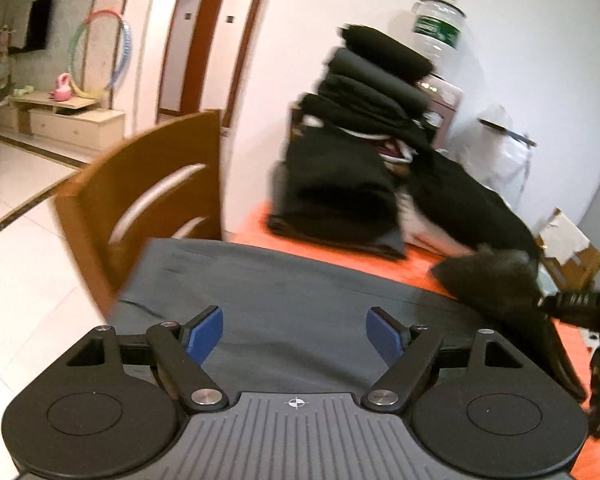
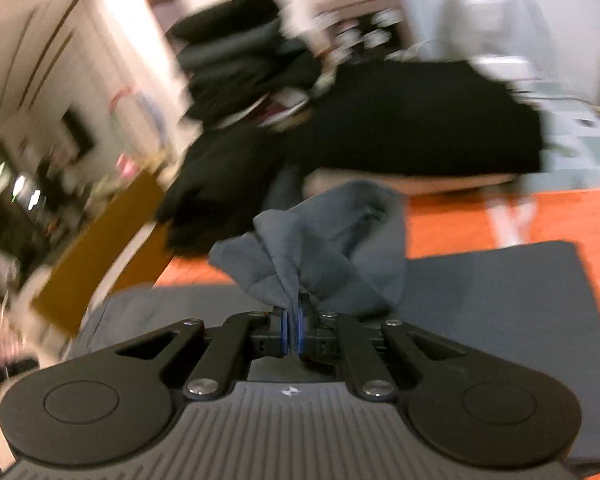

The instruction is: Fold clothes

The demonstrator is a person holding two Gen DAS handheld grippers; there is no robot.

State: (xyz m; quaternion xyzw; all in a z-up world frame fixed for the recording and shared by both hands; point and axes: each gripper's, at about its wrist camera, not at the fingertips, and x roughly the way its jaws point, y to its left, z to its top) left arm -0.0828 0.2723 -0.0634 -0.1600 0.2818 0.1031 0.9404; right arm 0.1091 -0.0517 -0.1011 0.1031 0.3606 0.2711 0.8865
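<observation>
dark grey cloth garment (image 1: 284, 312) spread flat on the near orange table (image 1: 380, 260), right gripper (image 2: 293, 326) pinching a bunched-up corner of it, left gripper (image 1: 295, 334) wide apart above it, folded black clothes stack (image 1: 360, 128) far behind

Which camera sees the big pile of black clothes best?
The left wrist view: the pile of black clothes is fairly sharp there, stacked on the orange table. The right wrist view shows it too, but badly blurred.

No text can be read: the green label (image 1: 437, 28) on the water bottle (image 1: 438, 24) above the stacked dark clothes (image 1: 376, 76) is too blurred.
</observation>
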